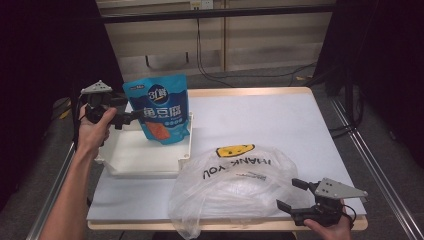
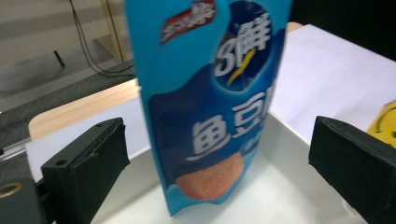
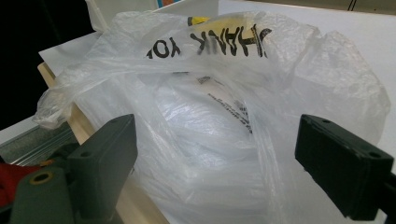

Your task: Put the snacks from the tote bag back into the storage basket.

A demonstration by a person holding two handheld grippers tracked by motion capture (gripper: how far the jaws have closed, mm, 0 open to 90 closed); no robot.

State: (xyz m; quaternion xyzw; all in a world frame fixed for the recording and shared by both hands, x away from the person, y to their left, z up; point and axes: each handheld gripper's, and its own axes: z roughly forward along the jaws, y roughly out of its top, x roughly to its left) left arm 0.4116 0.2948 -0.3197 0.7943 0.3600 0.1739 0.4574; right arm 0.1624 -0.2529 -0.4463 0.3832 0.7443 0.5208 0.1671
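The left gripper [image 1: 131,118], jaws spread, is pointing at the upright blue snack pouch [image 1: 161,107]; the right gripper [image 1: 292,194], jaws spread, is facing the crumpled plastic bag [image 1: 235,187].

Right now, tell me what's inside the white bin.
The blue snack pouch stands in the white bin, between the left gripper's open jaws. Bare floor otherwise; the pouch hides the back corner.

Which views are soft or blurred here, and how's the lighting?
Left gripper view: the blue snack pouch is smeared, its print soft; the jaws look sharper. Right gripper view: the clear plastic bag is fairly crisp, its lettering slightly blurred. High view: the white table is evenly lit, the surroundings dark.
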